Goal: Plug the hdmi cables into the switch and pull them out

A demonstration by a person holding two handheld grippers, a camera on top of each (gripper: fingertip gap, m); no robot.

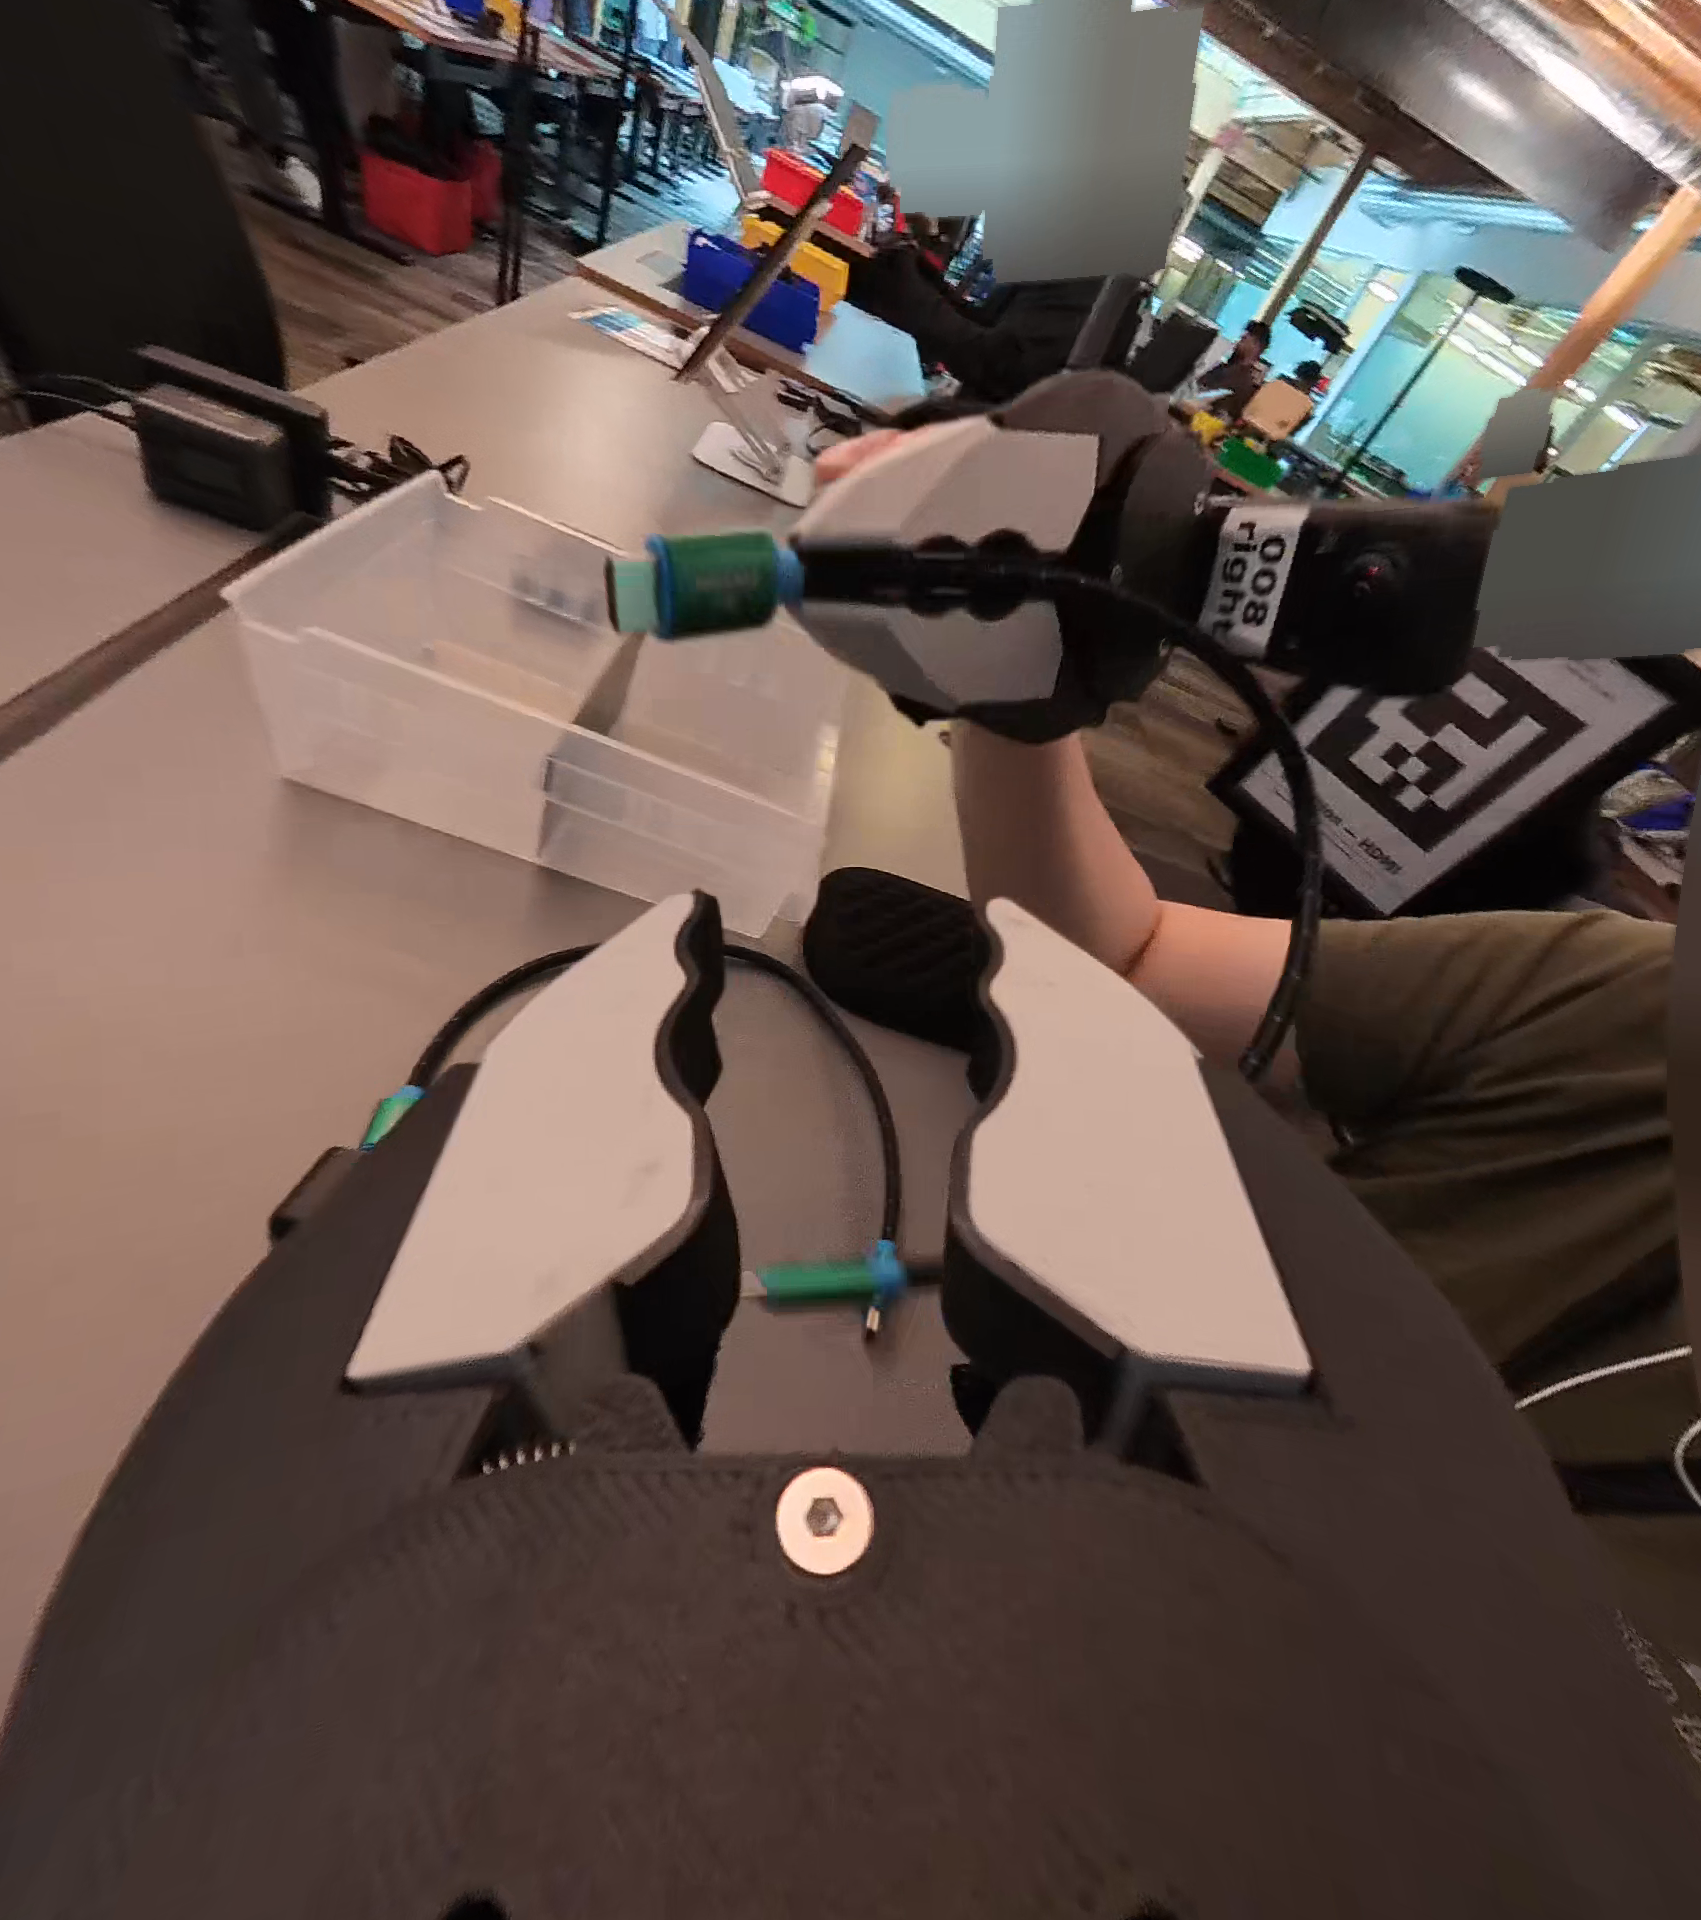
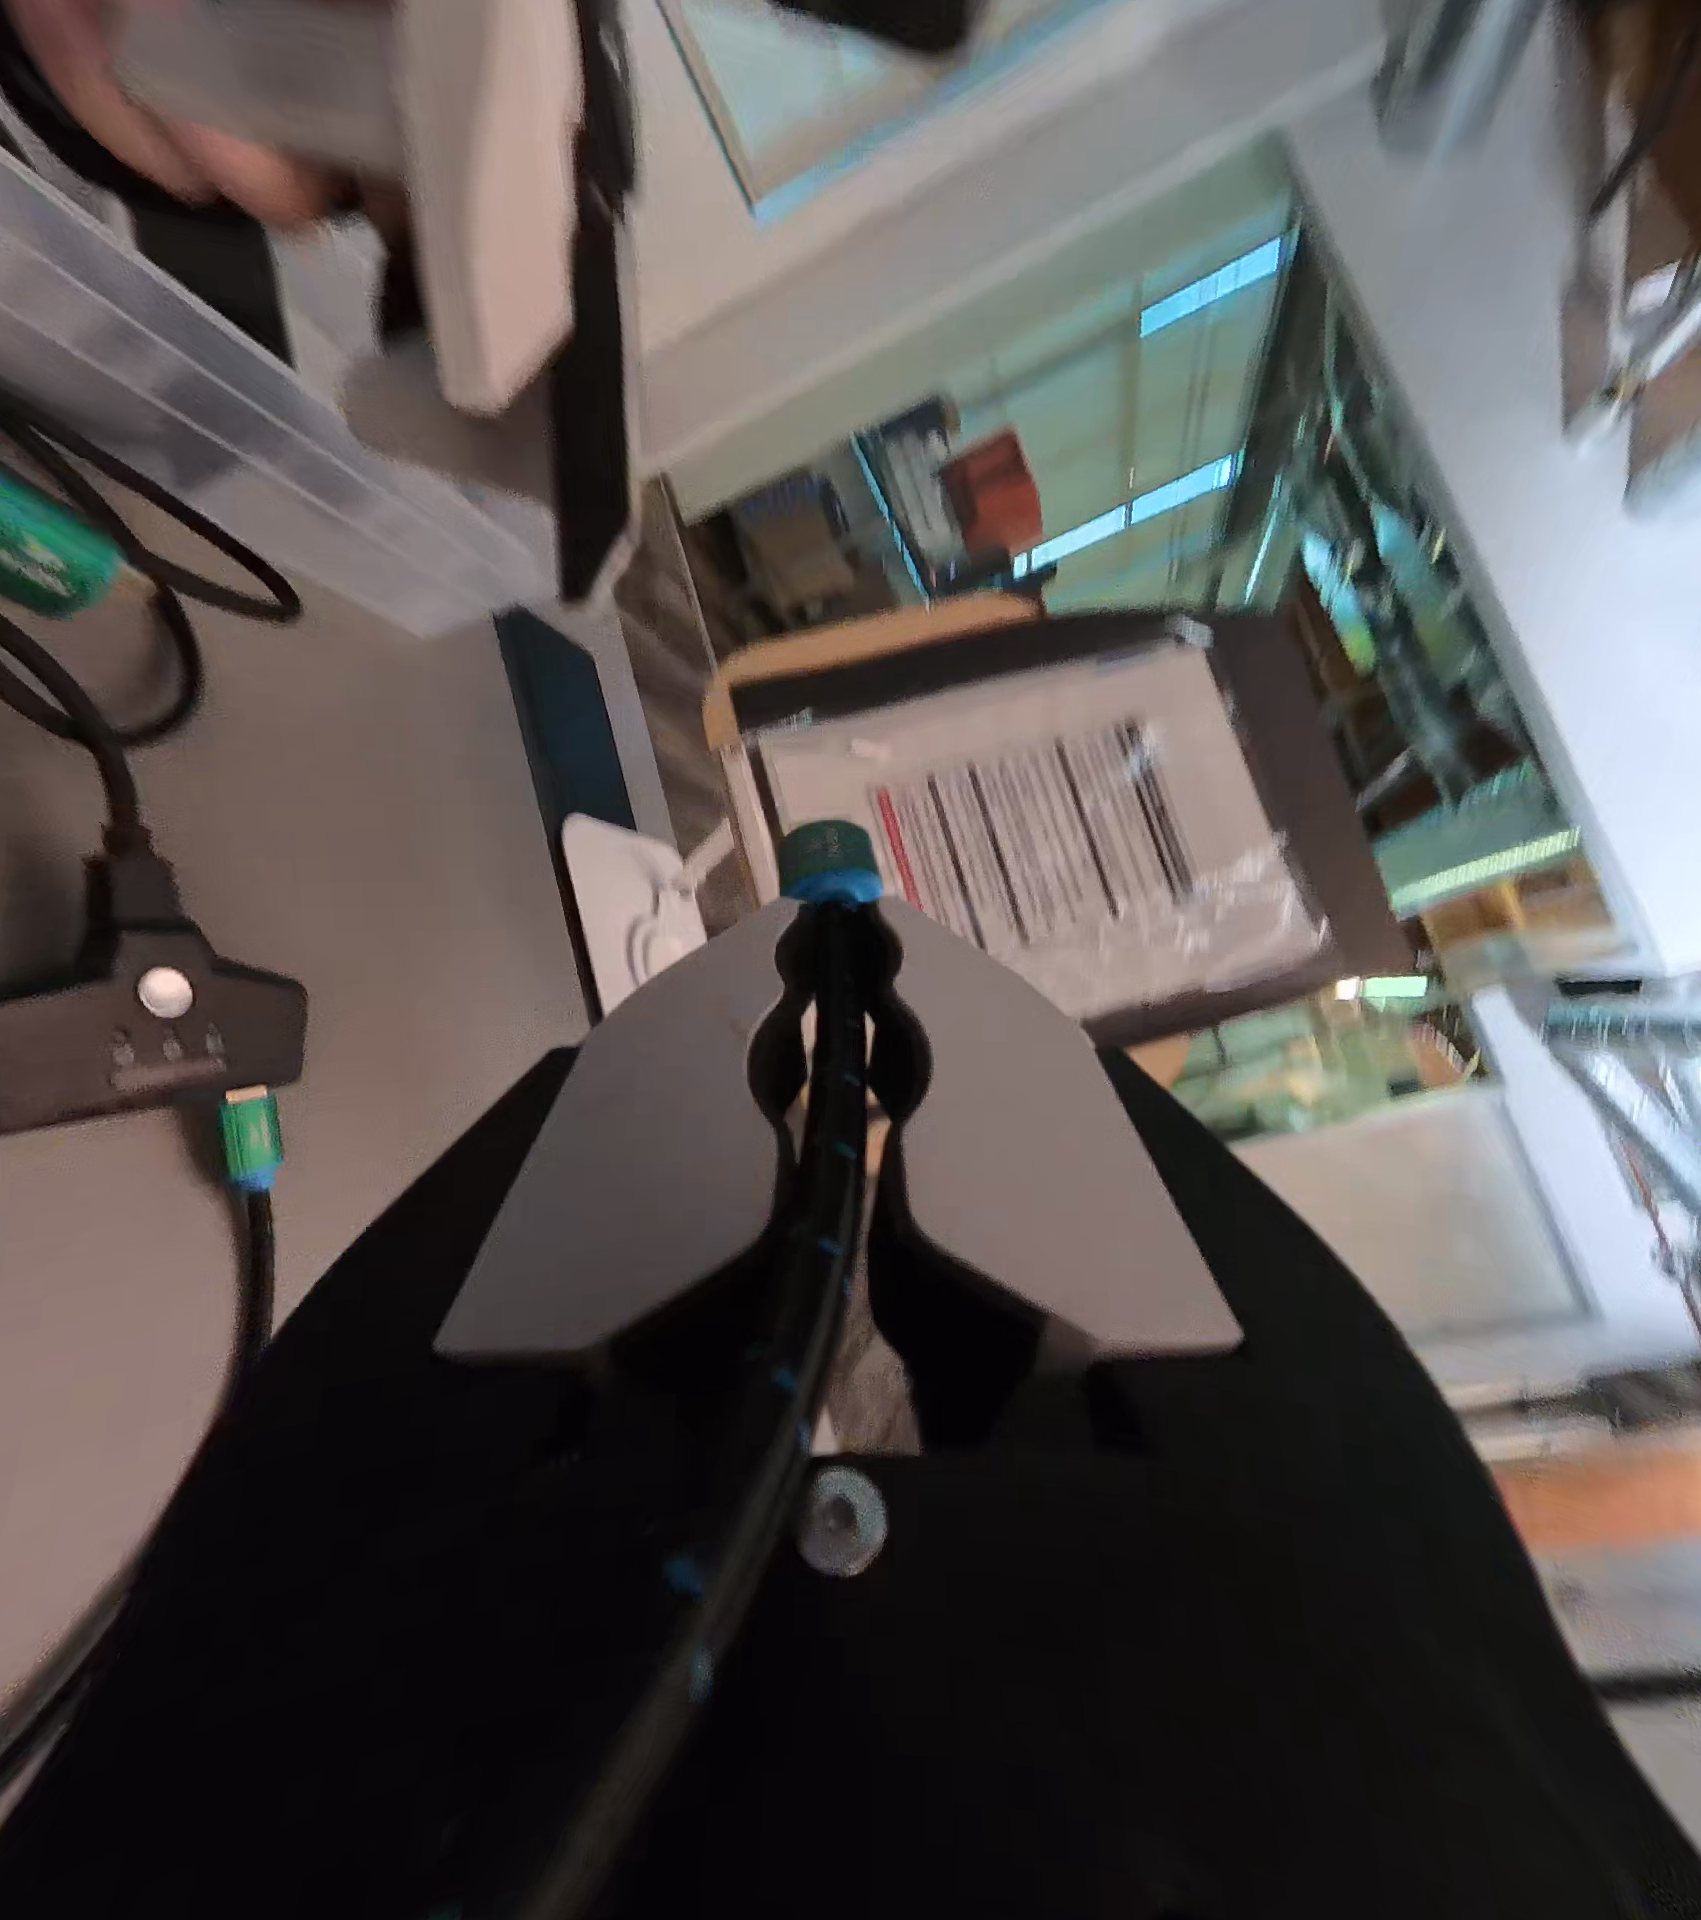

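Observation:
My right gripper (image 2: 830, 925) is shut on a black HDMI cable (image 2: 825, 1195) just behind its green plug (image 2: 828, 852), which pokes past the fingertips. In the left wrist view this gripper (image 1: 815, 582) holds the plug (image 1: 711, 594) in the air above a clear bin. The black switch (image 2: 124, 1039) lies on the grey table, with a second green plug (image 2: 251, 1127) meeting one of its ports. A third green plug (image 2: 4, 540) lies beyond it. My left gripper (image 1: 846, 925) is open and empty over the table, above a loose green plug (image 1: 820, 1276).
A clear plastic bin (image 1: 534, 707) stands ahead of my left gripper. A black oval object (image 1: 893, 961) lies by its fingertips. A black power brick (image 1: 222, 447) sits at the far left. A person's forearm (image 1: 1054, 831) and a black-and-white marker board (image 1: 1448, 758) are at the right.

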